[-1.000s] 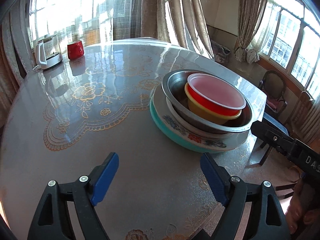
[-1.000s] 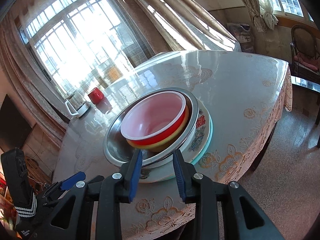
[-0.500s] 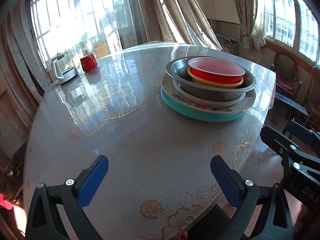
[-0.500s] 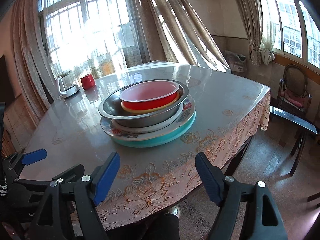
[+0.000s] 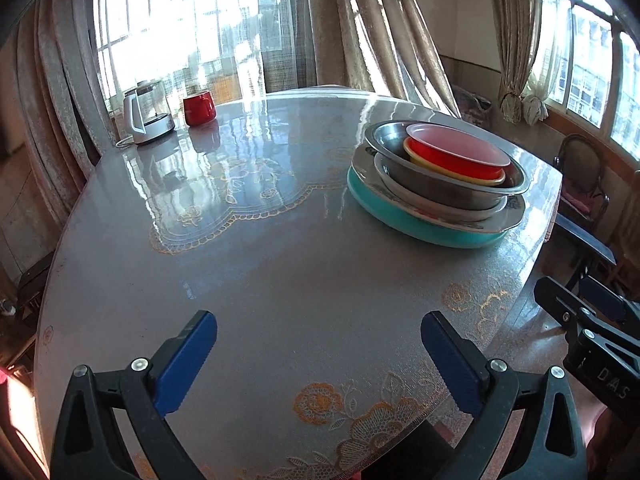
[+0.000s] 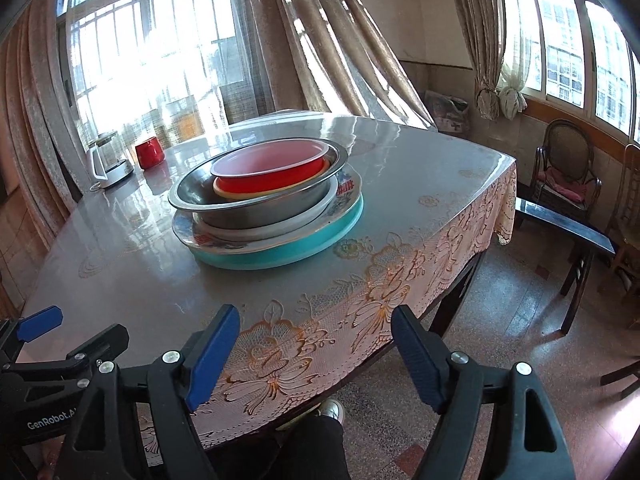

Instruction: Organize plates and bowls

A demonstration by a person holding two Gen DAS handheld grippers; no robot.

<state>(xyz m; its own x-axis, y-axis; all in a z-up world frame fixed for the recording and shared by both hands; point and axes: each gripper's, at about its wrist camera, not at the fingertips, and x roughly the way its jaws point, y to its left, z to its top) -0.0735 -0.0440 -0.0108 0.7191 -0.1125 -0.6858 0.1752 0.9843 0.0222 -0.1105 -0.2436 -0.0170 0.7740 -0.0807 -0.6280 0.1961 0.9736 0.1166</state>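
Note:
One stack stands on the table: a red bowl (image 5: 460, 155) (image 6: 272, 166) inside a yellow bowl (image 6: 228, 191), inside a steel bowl (image 5: 448, 184) (image 6: 256, 208), on a white plate, a patterned plate (image 6: 344, 188) and a teal plate (image 5: 404, 216) (image 6: 288, 250) at the bottom. My left gripper (image 5: 318, 354) is open and empty above the near table edge, well short of the stack. My right gripper (image 6: 314, 350) is open and empty, held off the table's front edge. Each gripper shows at the side of the other's view.
A white kettle (image 5: 142, 118) and a red mug (image 5: 199, 108) stand at the far left of the table (image 5: 248, 264). Chairs (image 6: 568, 168) and a dark bench (image 6: 560, 222) stand to the right on the floor. Curtains and windows lie behind.
Both grippers have pulled back from the stack toward the near table edge. The right jaws, narrow at the steel bowl's rim a second ago, now stand wide open. The stack stays put.

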